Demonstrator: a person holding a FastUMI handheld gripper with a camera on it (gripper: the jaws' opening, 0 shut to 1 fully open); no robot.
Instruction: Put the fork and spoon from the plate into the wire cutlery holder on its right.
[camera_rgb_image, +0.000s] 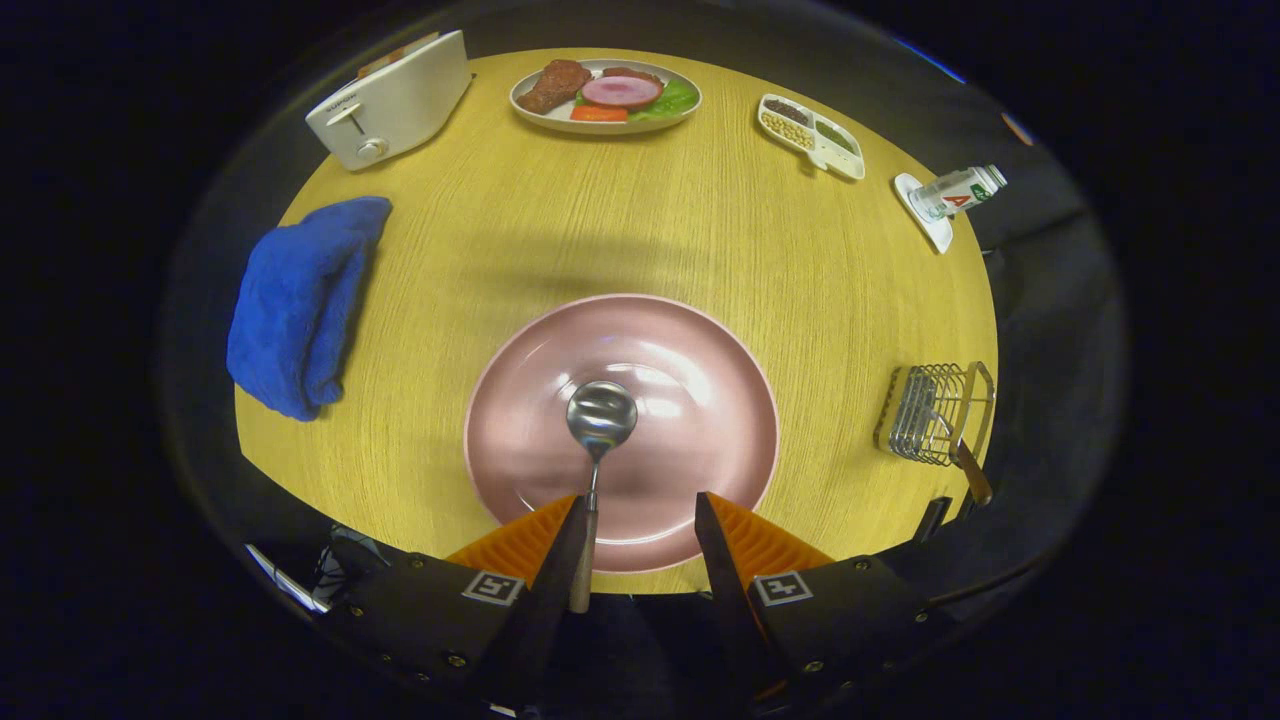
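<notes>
Gripper view shows the tongs (640, 525) spread apart over the near rim of the pink plate (700, 450) on the desk (600, 220). The spoon (598, 440) lies on the plate, bowl near the centre, handle running back alongside the left finger (560, 560); whether it touches is unclear. The wire cutlery holder (935, 412) stands to the plate's right with a brown-handled utensil (968, 470) in it
</notes>
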